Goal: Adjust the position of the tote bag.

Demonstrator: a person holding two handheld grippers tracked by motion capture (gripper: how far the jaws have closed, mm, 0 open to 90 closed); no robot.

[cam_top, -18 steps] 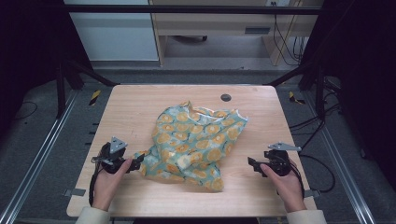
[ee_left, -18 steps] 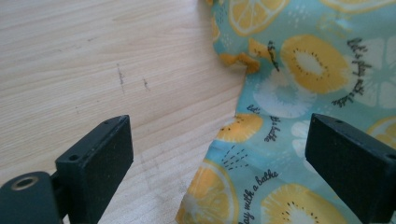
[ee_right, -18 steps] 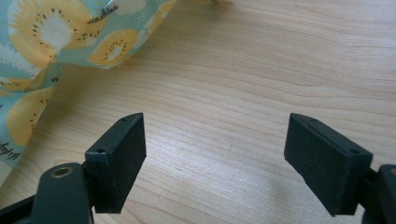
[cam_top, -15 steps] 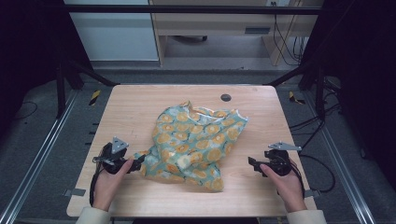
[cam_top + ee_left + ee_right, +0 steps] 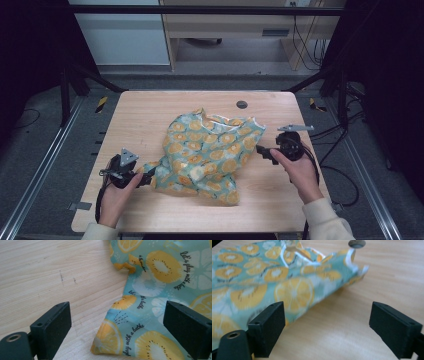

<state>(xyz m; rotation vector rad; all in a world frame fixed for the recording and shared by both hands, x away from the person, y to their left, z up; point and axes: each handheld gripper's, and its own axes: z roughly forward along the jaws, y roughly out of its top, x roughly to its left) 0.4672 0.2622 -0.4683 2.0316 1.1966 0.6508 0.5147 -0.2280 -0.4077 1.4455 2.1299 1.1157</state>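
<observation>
On the near-left part of the wooden table (image 5: pixel 140 115), the person's left hand (image 5: pixel 116 192) holds the left gripper (image 5: pixel 146 176), whose tips point at the lower-left corner of a crumpled cloth (image 5: pixel 210 150). Seen from the left gripper view, its jaws stand wide apart with nothing pinched; the corner of the cloth (image 5: pixel 155 302) lies flat on the wood between them, nearer the right-hand jaw, which sits over the fabric. That fabric is teal, printed with yellow citrus slices and short lines of black script. Across the middle of the table the cloth spreads in a rumpled heap, with white-edged folds raised at its far side. Beyond it, close to the far edge, a small round dark hole (image 5: pixel 242 104) is set in the tabletop. At the right, the right hand (image 5: pixel 298 167) holds the right gripper (image 5: pixel 262 151) just beside the cloth's right edge. In the right gripper view its jaws are likewise spread and empty, bare wood between them, the cloth (image 5: pixel 274 282) reaching to the left-hand jaw; whether it touches is unclear.
</observation>
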